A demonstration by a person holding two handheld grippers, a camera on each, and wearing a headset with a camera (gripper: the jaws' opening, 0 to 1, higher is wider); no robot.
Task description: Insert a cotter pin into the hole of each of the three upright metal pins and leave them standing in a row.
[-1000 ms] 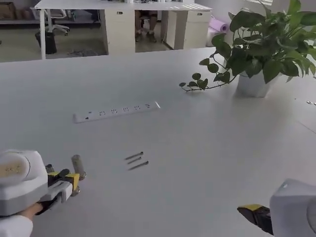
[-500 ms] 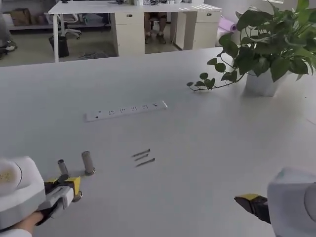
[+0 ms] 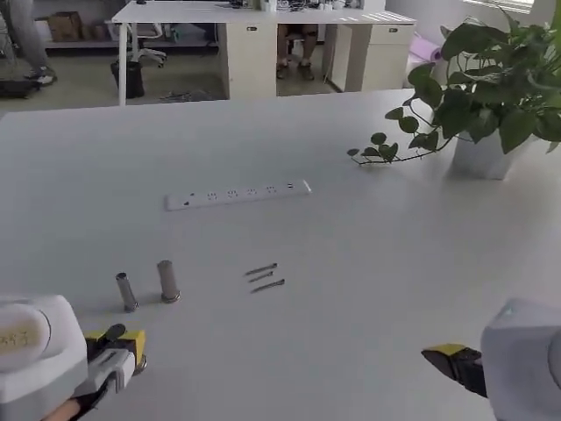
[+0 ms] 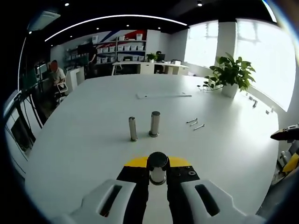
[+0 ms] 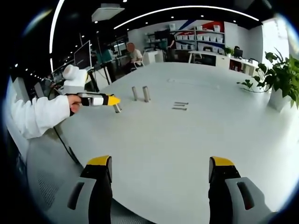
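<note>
Nearest, my left gripper [image 4: 157, 176] is clenched on one metal pin [image 4: 157, 163]; my right gripper [image 5: 161, 168] hangs released, jaws wide apart. Two upright pins [image 3: 168, 281] stand side by side on my side of the power strip [image 3: 238, 195], below its left end. Three cotter pins [image 3: 263, 278] lie loose short of its middle.

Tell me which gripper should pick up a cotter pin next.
Likely right: the right gripper is open and empty, while the left gripper is shut on a metal pin. The cotter pins lie loose ahead.
</note>
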